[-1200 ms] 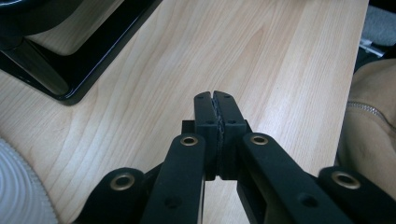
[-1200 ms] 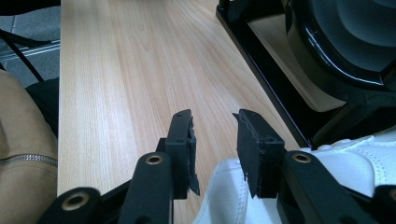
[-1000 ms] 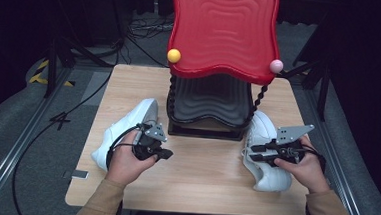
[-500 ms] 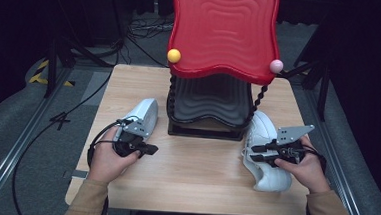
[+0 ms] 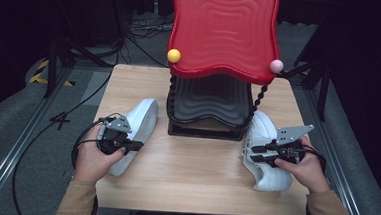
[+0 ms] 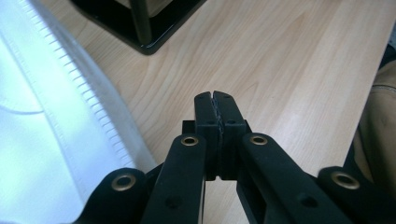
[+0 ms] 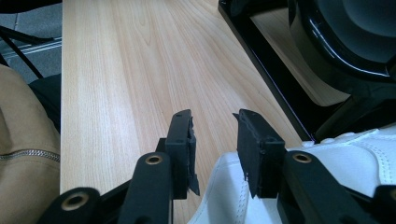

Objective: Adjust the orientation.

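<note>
Two white shoes lie on the wooden table (image 5: 199,173). The left shoe (image 5: 138,120) is slanted beside the rack's left side, and its stitched sole edge (image 6: 56,140) shows in the left gripper view. My left gripper (image 5: 134,145) rests against this shoe's near right side, jaws shut (image 6: 215,100) with nothing between them. The right shoe (image 5: 266,172) lies to the right of the rack. My right gripper (image 5: 253,154) hovers over its left edge, open (image 7: 215,128), with the shoe's white rim (image 7: 224,186) just below the gap.
A rack stands mid-table with a wavy red tray (image 5: 223,29) on top and a black tray (image 5: 209,101) under it. Yellow (image 5: 174,55) and pink (image 5: 276,66) balls cap its posts. Its black base (image 7: 275,65) is close to my right gripper. Cables lie on the grey floor on the left.
My left gripper has moved left and slightly nearer, from the table's middle to the left shoe's side. The right gripper has stayed nearly still over the right shoe.
</note>
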`<state>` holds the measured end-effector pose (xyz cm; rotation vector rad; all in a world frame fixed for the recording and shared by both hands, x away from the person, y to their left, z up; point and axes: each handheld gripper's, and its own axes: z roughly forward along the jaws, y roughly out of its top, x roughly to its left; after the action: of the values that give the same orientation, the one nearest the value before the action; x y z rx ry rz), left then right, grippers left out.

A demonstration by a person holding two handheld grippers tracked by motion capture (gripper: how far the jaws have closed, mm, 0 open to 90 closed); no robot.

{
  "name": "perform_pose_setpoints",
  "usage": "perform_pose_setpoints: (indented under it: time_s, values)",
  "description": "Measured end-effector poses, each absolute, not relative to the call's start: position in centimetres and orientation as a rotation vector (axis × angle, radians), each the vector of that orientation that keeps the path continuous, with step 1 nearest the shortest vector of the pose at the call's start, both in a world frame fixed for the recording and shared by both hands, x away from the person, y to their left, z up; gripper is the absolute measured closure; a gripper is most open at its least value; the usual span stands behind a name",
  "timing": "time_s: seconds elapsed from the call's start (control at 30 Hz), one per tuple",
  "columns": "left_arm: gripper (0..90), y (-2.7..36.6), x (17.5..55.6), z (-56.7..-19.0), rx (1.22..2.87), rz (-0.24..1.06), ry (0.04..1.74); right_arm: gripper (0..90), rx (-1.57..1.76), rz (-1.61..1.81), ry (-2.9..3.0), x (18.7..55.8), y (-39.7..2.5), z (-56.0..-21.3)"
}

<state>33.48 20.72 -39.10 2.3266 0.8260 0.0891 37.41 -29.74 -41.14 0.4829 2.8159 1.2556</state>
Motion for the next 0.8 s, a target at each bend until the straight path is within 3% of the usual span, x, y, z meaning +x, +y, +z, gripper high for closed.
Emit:
perform_pose_setpoints:
  time_s: [0.8]
  values:
    - [89.9, 24.8, 33.2, -39.4, 2.332, 0.125, 1.027, 65.8, 0.478, 1.251, 2.832, 37.4, -29.4, -41.3]
